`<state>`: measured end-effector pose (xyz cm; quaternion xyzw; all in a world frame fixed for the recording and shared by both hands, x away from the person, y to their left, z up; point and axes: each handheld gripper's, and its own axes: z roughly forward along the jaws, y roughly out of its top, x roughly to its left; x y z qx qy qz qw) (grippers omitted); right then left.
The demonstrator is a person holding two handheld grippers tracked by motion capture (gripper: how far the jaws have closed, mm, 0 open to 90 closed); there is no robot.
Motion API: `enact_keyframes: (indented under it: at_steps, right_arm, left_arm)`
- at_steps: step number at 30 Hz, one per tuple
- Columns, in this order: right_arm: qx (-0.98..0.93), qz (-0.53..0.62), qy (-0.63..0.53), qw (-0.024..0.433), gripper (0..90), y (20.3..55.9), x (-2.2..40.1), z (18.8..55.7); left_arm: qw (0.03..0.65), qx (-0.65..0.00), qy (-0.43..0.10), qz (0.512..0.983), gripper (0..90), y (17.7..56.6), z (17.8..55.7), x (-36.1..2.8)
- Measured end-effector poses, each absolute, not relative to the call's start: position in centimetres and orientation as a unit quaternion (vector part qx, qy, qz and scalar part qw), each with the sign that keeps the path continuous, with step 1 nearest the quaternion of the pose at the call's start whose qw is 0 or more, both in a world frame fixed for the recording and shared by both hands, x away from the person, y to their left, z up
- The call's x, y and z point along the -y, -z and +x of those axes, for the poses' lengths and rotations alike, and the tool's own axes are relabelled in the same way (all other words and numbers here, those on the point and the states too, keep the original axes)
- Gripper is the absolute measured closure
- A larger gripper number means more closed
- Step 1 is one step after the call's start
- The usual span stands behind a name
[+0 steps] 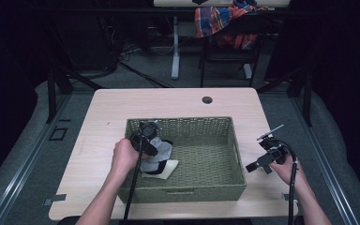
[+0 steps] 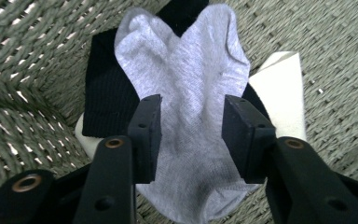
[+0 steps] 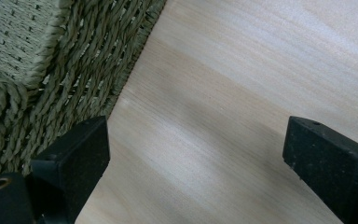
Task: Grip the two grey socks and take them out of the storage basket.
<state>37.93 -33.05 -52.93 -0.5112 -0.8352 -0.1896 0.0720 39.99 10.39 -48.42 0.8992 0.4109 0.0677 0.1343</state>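
left gripper view alone shows gripper (image 2: pixel 191 135) straddling grey sock (image 2: pixel 186 79).

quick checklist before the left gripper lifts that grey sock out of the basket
1. Grey sock between the left gripper jaws: ok.
2. Pads pressing firmly on the sock: cannot tell; the cloth bunches between them, but a gap remains.
3. Only the grey sock caught: cannot tell; black sock and white sock lie right beneath.
4. Lift path out of the basket: ok, top open.
5. Right gripper out of the way: ok, open, over the table beside the basket.
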Motion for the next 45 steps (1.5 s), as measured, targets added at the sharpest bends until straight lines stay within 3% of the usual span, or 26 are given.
enact_keyframes:
  at_steps: [8,10,45]
  right_arm:
    - [0.824,-0.524,0.204,0.066,7.6,53.1,33.0,37.8]
    - [0.836,-0.510,0.187,0.072,7.7,52.9,33.2,38.0]
    - [0.836,-0.510,0.189,0.071,7.8,52.9,33.1,37.9]
  left_arm:
    - [0.129,-0.399,-0.078,0.904,82.2,48.5,39.9,-10.2]
    - [0.131,-0.397,-0.081,0.905,83.4,48.5,39.8,-10.2]
    - [0.214,-0.397,-0.118,0.885,86.0,43.2,38.2,-12.7]
